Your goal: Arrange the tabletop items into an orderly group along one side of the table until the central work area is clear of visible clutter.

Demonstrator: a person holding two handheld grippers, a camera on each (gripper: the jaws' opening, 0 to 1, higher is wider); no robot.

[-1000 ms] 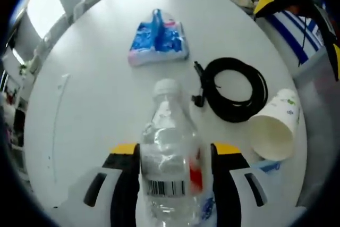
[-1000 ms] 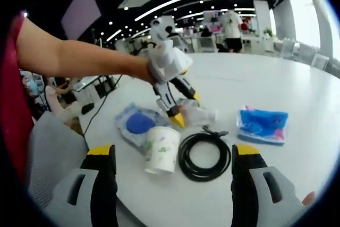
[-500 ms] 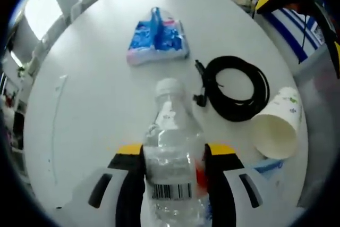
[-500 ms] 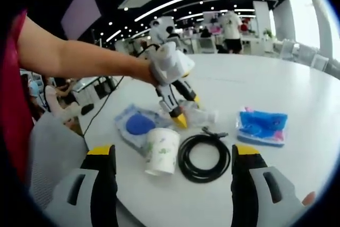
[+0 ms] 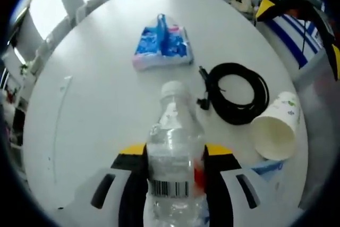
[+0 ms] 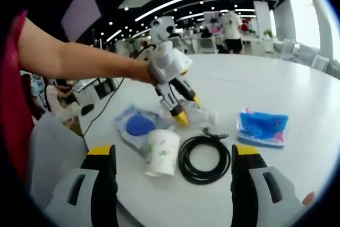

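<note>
Left gripper view: the left gripper [image 5: 175, 155] pinches a clear water bottle [image 5: 175, 152] lying on the white table [image 5: 90, 110]; beyond lie a coiled cable [image 5: 236, 94], tipped paper cup [image 5: 276, 128] and blue packet [image 5: 162, 49]. The right gripper [image 6: 172, 158] hovers, jaws spread wide.

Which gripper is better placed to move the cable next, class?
Probably the right gripper: it is open and free, with the cable lying just ahead between its jaws. The left gripper is shut on the bottle.
</note>
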